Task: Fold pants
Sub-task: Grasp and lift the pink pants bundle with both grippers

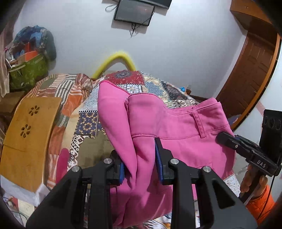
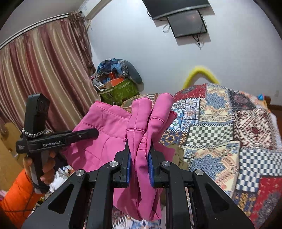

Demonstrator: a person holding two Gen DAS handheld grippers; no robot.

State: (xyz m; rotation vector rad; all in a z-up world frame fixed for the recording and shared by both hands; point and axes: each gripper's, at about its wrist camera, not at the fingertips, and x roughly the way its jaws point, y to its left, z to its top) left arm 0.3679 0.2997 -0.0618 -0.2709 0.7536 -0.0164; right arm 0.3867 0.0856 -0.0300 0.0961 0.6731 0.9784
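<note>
Nearest in the left wrist view, the left tool [image 1: 140, 159] is clenched on a bunched fold of the pink pants [image 1: 176, 133], the blue pads pressing the cloth from both sides. In the right wrist view the right tool [image 2: 139, 156] likewise grips a gathered wad of the pants [image 2: 105, 133], with cloth rising above its fingertips and hanging down below them. The pants are held up in the air between the two tools, above the bed, waistband and a belt loop [image 1: 200, 125] facing the left camera. Just beyond lies the patchwork bedspread [image 2: 229, 133] covering the bed. A wooden lap bench [image 1: 30, 126] rests on the bed's left side. Farther back, a yellow curved cushion [image 1: 112, 61] leans at the white wall, a heap of bags [image 2: 119, 82] stands by the striped curtain [image 2: 44, 74], and a dark screen [image 1: 134, 12] hangs on the wall.
</note>
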